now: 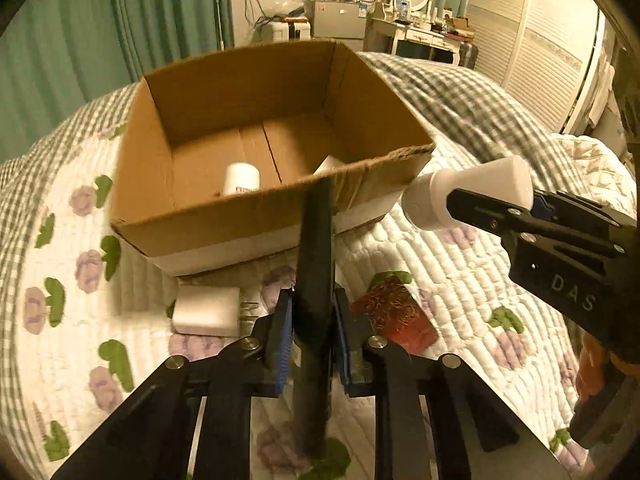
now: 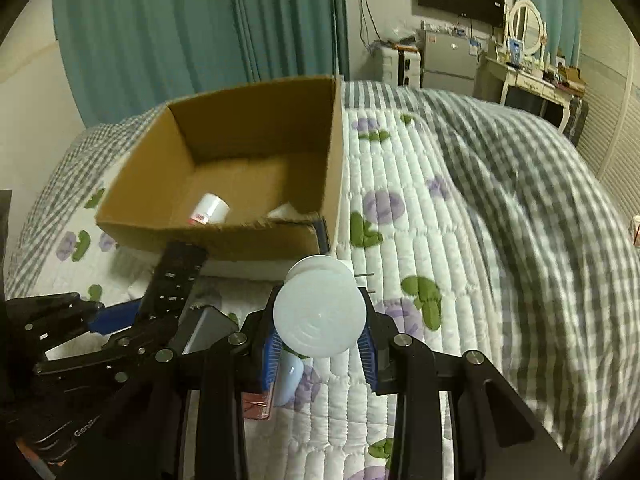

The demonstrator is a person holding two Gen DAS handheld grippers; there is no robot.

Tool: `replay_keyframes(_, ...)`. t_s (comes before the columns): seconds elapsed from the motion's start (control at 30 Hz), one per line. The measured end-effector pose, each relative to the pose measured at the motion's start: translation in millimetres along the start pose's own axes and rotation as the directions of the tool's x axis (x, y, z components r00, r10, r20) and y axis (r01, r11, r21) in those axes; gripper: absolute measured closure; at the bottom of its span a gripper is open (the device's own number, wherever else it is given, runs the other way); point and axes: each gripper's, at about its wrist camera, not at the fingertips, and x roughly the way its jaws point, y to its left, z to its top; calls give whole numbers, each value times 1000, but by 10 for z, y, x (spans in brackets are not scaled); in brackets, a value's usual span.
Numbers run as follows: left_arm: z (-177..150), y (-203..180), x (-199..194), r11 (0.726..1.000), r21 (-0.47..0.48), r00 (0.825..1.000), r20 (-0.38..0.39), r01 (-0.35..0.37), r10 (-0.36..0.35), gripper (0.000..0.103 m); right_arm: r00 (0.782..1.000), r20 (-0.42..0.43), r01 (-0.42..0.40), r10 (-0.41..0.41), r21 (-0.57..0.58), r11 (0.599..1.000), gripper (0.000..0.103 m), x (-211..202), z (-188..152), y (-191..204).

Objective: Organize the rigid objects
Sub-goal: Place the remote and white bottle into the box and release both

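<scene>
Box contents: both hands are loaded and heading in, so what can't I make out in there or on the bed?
- Second white item in the box, left wrist view: near wall hides all but a corner.
- Small bottle label: cut by the wall, too small to read.
- Remote buttons, left wrist view: seen edge-on and blurred.
- Red item on the bed: partly behind the left gripper, kind unclear.

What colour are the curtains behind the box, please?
Teal green curtains, clearest in the right wrist view.
</scene>
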Motion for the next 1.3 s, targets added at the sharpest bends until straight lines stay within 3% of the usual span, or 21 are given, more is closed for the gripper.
replay_keyframes(0.3,190,-2,-540,1000,-12,997,75,-13,13,84,997,74,-25,28,-42,999,71,-452,169,175)
replay_keyframes(0.47,490,75,-848,1000,-6,991,133,5,-5,84,989,138,-44,54,-73,996,71,-695,411,280)
replay_keyframes(0.67,940,266,-948,998,-3,982,176,-64,64,84,974,204,-79,100,-107,991,71,-760,874,379)
replay_keyframes(0.8,1204,407,-756,995,-21,981,170,-92,95,84,967,214,-121,137,-86,989,71,-597,1169,373)
replay_keyframes(0.93,1297,488,-357,994,-7,986,124,-113,113,84,969,211,-109,128,-98,989,71,-344,1333,416)
replay_keyframes(1.13,1293,644,249,994,-29,993,53,-101,103,84,975,193,-81,107,-138,987,71,116,1397,441)
replay_keyframes(1.3,1251,716,483,994,-29,993,44,-106,107,84,981,166,-81,104,-142,987,71,522,1352,399)
